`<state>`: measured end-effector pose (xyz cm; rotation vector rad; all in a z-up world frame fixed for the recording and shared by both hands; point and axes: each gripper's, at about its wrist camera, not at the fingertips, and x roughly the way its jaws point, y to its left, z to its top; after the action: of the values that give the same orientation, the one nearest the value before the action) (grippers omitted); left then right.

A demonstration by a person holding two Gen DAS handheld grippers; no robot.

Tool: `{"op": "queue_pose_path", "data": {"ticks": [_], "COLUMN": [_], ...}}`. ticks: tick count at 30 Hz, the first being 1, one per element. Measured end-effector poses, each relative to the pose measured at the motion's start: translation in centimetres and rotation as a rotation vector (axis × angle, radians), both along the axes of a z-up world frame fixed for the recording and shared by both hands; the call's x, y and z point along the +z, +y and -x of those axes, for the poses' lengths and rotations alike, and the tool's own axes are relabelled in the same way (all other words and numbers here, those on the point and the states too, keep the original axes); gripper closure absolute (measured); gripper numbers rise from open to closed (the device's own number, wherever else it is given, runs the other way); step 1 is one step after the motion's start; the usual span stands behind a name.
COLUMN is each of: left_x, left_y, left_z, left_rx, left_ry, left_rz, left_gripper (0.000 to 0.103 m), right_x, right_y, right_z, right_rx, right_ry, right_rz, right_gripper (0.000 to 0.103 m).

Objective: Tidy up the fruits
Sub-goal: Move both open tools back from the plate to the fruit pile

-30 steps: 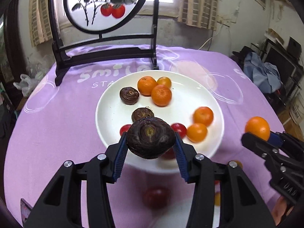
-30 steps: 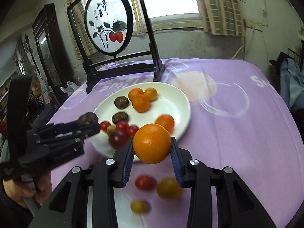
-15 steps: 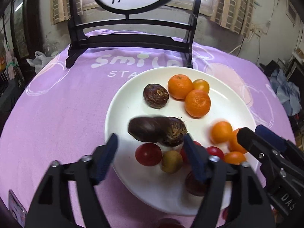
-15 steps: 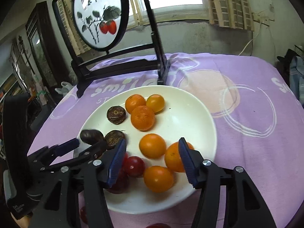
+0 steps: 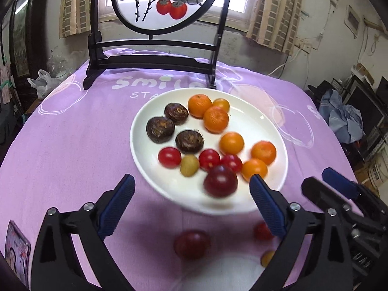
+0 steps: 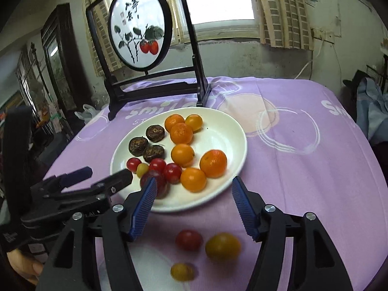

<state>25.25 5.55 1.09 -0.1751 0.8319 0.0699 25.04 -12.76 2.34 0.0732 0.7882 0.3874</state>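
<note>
A white plate (image 5: 257, 123) (image 6: 225, 131) on the purple cloth holds three dark brown fruits (image 5: 160, 129) (image 6: 138, 146), several oranges (image 5: 215, 119) (image 6: 213, 163) and several small tomatoes (image 5: 169, 157) (image 6: 172, 172). My left gripper (image 5: 191, 203) is open and empty, just in front of the plate's near rim; it also shows in the right wrist view (image 6: 106, 178). My right gripper (image 6: 192, 206) is open and empty at the plate's near right; it also shows in the left wrist view (image 5: 325, 181). Loose fruits lie on the cloth near me: a red tomato (image 6: 188, 239), a yellow-green one (image 6: 222, 246), a small yellow one (image 6: 181, 271).
A black stand with a round painted screen (image 5: 155, 55) (image 6: 155, 82) stands behind the plate. A dark red fruit (image 5: 191, 243) lies on the cloth under my left gripper. A small card (image 5: 17, 249) lies at the near left. Clutter stands beyond the table's right edge.
My left gripper let go of the dark brown fruit onto the plate and my right let go of the orange there. Both opened and pulled back toward me.
</note>
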Motion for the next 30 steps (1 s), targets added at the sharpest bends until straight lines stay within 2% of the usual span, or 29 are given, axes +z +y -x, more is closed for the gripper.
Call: {"op": "queue_pose_path", "data": {"ticks": [2, 9, 12, 15, 23, 27, 30], "left_x": [-0.2, -0.2, -0.3, -1.1, -3.9, -3.8, -3.3], "left_y": [-1.0, -2.4, -2.2, -1.6, 1.3, 2.0, 1.9], "left_z": [1.7, 6.1, 7.4, 8.2, 8.4, 8.3, 8.6], "left_rx": [-0.035, -0.113, -0.116, -0.115, -0.062, -0.070, -0.086], "left_ry": [0.003, 0.007, 0.004, 0.025, 0.078, 0.093, 0.078], "left_rz": [0.002, 0.019, 0.024, 0.036, 0.060, 0.099, 0.089], "left_gripper": [0.008, 0.006, 0.005, 0.005, 0.005, 0.005, 0.005], "right_x": [0.1, -1.0, -1.8, -3.0, -5.8, -7.3, -7.8], "right_y": [-1.0, -3.3, -4.4, -4.8, -3.3, -2.0, -1.1], "right_z": [1.6, 5.6, 6.8, 7.9, 9.7, 10.2, 10.4], "right_rx": [-0.003, -0.028, -0.061, -0.079, -0.038, -0.002, 0.016], "right_ry": [0.013, 0.059, 0.081, 0.104, 0.162, 0.186, 0.171], "right_rz": [-0.044, -0.023, -0.028, 0.008, 0.120, 0.195, 0.257], "right_gripper": [0.034, 0.033, 0.027, 0.027, 0.027, 0.026, 0.022]}}
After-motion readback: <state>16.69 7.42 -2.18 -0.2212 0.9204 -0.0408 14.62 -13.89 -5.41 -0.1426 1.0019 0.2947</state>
